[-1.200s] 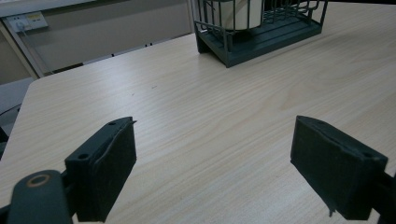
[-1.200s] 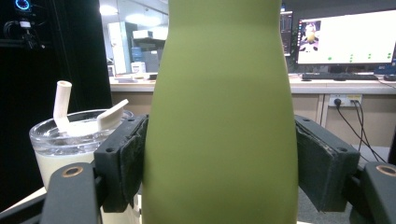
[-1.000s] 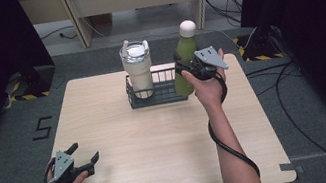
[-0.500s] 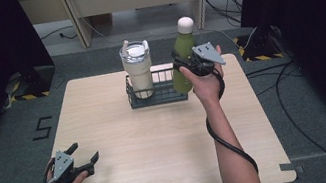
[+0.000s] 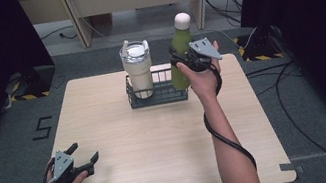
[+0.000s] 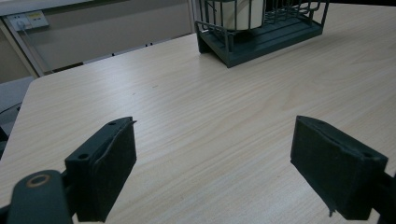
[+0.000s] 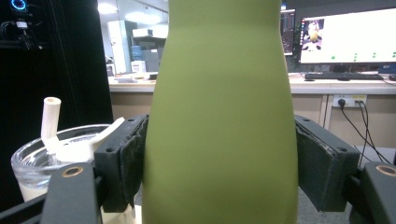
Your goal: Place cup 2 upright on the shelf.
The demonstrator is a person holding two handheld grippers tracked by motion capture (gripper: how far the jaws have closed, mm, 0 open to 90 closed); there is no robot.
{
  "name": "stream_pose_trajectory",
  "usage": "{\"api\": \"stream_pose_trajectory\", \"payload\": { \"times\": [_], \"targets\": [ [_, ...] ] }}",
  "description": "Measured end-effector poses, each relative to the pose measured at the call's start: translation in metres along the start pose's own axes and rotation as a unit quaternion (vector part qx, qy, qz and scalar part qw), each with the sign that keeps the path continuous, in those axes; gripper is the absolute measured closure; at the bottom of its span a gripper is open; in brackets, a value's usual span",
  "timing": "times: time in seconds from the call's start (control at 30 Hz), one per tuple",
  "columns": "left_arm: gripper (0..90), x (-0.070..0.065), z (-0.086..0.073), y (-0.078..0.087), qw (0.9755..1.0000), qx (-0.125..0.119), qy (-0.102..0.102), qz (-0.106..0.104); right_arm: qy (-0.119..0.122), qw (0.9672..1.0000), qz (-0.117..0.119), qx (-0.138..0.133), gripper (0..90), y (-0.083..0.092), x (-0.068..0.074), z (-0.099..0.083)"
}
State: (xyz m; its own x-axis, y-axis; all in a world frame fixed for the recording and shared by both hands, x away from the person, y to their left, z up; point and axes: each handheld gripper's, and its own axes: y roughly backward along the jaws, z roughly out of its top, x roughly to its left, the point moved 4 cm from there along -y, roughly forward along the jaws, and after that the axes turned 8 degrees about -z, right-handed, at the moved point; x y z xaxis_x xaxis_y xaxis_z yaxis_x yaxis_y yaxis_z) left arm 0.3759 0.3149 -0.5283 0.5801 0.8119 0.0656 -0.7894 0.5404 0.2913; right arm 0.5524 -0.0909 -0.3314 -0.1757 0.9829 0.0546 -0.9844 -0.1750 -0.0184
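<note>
A green bottle with a white cap stands upright over the right end of a dark wire basket at the back of the table. My right gripper is shut on the bottle's body. In the right gripper view both pads press the sides of the green bottle. A cream tumbler with a clear lid and straw stands in the basket's left end, and the tumbler shows to the bottle's left. My left gripper rests near the table's front left corner, jaws open and bare.
The wooden table stretches between the basket and my left hand. The basket lies far ahead of the left jaws. A black cable trails along the right forearm. A desk with monitors stands beyond the table.
The right gripper has lifted the green bottle slightly upward by the basket's right end. The left gripper has not moved.
</note>
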Motion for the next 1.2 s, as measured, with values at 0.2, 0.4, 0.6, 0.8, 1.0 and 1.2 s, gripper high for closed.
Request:
{"api": "stream_pose_trajectory", "payload": {
  "times": [0.2,0.4,0.6,0.8,1.0,1.2],
  "targets": [
    [13.5,0.000,0.000,0.000,1.0000,-0.001,0.001,0.000,0.001,1.0000,0.001,0.000,26.1,-0.005,0.002,0.004],
    [13.5,0.000,0.000,0.000,1.0000,-0.001,0.001,0.000,0.003,1.0000,0.000,0.003,26.1,-0.010,0.003,0.006],
    [13.5,0.000,0.000,0.000,1.0000,-0.001,0.001,0.000,0.001,1.0000,0.002,0.003,26.1,-0.015,0.005,0.007],
    [13.5,0.000,0.000,0.000,1.0000,-0.002,0.001,0.000,0.005,1.0000,0.002,0.006,26.1,-0.022,0.008,0.010],
    [13.5,0.001,0.000,0.001,1.0000,-0.003,0.002,0.000,0.003,1.0000,0.000,0.008,26.1,-0.029,0.010,0.013],
    [13.5,0.000,0.000,0.001,1.0000,-0.003,0.002,0.000,0.005,0.9999,-0.001,0.014,26.1,-0.036,0.011,0.011]
  ]
}}
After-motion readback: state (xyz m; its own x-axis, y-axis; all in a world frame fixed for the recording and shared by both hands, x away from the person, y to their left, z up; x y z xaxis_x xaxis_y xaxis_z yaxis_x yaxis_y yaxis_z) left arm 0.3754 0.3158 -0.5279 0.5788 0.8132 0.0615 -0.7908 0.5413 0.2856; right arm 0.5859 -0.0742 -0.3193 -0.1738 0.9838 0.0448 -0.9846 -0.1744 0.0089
